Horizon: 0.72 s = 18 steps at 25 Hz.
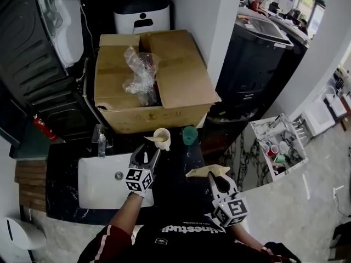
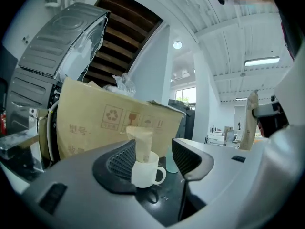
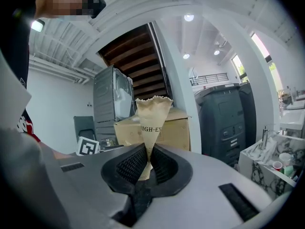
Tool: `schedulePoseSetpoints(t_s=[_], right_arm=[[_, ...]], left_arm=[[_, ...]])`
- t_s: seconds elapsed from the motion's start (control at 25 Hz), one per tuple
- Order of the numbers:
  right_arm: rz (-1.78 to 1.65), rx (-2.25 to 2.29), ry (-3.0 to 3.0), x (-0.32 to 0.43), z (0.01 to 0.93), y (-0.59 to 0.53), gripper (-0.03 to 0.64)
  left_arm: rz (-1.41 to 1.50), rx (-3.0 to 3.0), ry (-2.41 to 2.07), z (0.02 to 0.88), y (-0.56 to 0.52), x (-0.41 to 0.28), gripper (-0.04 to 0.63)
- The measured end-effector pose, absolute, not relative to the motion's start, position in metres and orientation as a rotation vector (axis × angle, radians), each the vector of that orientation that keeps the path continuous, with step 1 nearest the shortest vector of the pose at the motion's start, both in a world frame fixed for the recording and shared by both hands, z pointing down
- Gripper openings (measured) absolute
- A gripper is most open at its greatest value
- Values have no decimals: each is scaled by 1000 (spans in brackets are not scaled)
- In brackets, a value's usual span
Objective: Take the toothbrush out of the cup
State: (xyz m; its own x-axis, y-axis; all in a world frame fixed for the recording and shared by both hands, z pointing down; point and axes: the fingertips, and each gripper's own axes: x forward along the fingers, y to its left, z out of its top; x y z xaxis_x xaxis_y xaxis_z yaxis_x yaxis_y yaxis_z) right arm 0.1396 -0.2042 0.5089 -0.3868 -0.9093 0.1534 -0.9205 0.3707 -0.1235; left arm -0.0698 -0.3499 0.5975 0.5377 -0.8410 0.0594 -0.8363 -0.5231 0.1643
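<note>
The left claw [image 2: 155, 157] stood with its jaws wide apart and nothing pressed between them. Straight ahead, framed in the gap, sat the white cup [image 2: 143, 173] with the toothbrush [image 2: 141, 144] in a tan paper sleeve, leaning out of the cup's mouth nearer the claw's left jaw. A green cup [image 2: 170, 163] stood just past the white one, toward the right jaw. The right claw [image 3: 147, 163] was clamped on a second tan sleeve [image 3: 152, 116], held upright, well off to the left claw's right. The step in hand looked like the approach. To do it well, the claw should come in above the rim, so the pads meet the sleeve and not the cup wall, close on the sleeve's flat faces, then lift straight up — keeping the right jaw off the green cup
</note>
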Motion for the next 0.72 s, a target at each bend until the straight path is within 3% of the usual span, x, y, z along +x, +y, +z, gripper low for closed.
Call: schedulePoseSetpoints(t_s=[0.28, 0.64, 0.72], right_arm=[[303, 1716, -2535, 148, 511, -202, 57], [328, 1752, -2511, 159, 517, -203, 57], [336, 1761, -2511, 160, 518, -203, 57]], left_arm=[[23, 2448, -1418, 648, -391, -62, 247], [-27, 2414, -1434, 641, -417, -58, 246], [-21, 2418, -1444, 639, -418, -57, 190]])
